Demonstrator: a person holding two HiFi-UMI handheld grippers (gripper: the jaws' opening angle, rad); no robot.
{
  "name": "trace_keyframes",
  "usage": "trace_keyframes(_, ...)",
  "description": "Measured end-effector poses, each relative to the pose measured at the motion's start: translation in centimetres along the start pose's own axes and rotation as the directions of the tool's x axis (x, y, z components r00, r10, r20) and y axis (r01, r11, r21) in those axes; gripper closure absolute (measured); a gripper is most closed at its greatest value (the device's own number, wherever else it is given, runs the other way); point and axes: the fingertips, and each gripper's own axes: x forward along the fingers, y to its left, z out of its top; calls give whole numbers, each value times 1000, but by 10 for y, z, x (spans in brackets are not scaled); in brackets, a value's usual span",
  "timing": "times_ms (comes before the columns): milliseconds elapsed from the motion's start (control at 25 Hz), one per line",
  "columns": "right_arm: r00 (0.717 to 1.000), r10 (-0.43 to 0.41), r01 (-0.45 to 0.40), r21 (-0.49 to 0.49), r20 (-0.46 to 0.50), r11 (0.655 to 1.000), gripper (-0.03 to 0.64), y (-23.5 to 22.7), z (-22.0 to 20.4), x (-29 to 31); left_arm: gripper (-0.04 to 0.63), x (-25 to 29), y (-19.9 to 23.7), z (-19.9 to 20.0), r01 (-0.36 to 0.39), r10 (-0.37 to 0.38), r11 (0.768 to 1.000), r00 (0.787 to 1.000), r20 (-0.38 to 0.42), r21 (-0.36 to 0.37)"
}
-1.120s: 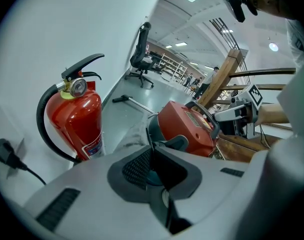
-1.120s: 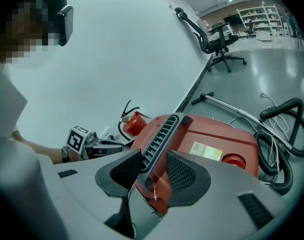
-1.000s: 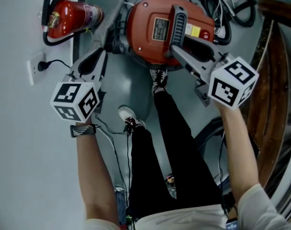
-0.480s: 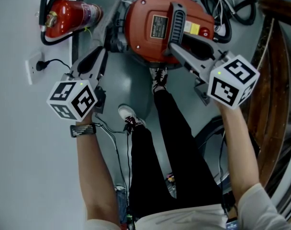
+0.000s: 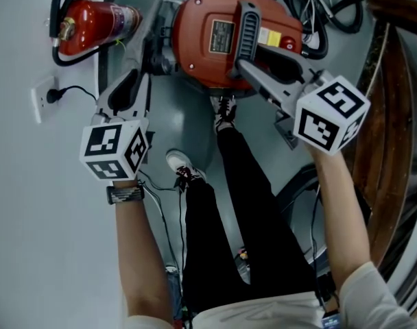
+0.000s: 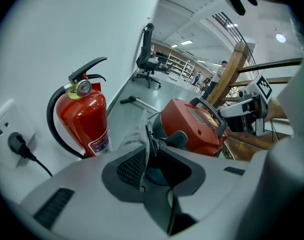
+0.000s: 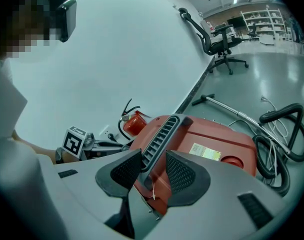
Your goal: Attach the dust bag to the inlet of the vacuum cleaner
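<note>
Vacuum point(image 5: 203, 57) sits on the floor in front of the person's feet, red top up, black ribbed handle point(image 5: 248, 27) running away from the person along the top. R gripper point(image 5: 246, 66) comes in from the right. In the right gripper view its fingers point(image 7: 121, 170) stand one on each side of the handle's near end, with the pads looking pressed on it, so I read it as gripping the handle to steady the body. L gripper point(image 5: 143, 81) is low on the vacuum's left flank. In the left gripper view its fingers point(image 6: 128, 168) are nearly together, pinching a thin grey sheet that rises from the tips, prob. the edge of the dust bag point(image 6: 133, 133). I can't confirm more of the bag, as the rest is hidden by the gripper body. Key relation: the inlet point(image 6: 159, 129), a dark round collar w/ a black elbow on the vacuum's left side, lies straight ahead of the L fingers and just past the tips, close but, as far as I can tell, not yet seated. The bag edge stands roughly upright in the pinch, beside the collar and not over it. L gripper is clearly nearer the inlet, while the R one is up on top and well apart from it. So the next move prob. falls to the L gripper: a short push fwd along its own axis w/ the bag opening squared to the collar. Risk: the thin edge folds or slides past the collar. Fire extinguisher point(image 5: 92, 26) stands near, to the left by the wall, clear of the path.
</note>
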Motion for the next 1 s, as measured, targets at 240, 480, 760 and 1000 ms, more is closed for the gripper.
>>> trace_keyframes(240, 1000, -5, 5, 10, 6, 1000, 461, 0, -1, 0, 505, 0, 0, -9, -41, 44, 996, 999, -30, 80)
trace_keyframes(480, 1000, 3, -3, 6, -1, 1000, 460, 1, 0, 1, 540, 2, 3, -12, -114, 116, 987, 993, -10, 111)
trace_keyframes(760, 1000, 5, -5, 14, -1, 1000, 461, 1, 0, 1, 563, 0, 8, -10, -170, 169, 985, 985, 19, 41)
trace_keyframes(1000, 1000, 12, -12, 31, 10, 999, 460, 1, 0, 0, 578, -3, 19, -10, -139, 144, 984, 989, 39, -112)
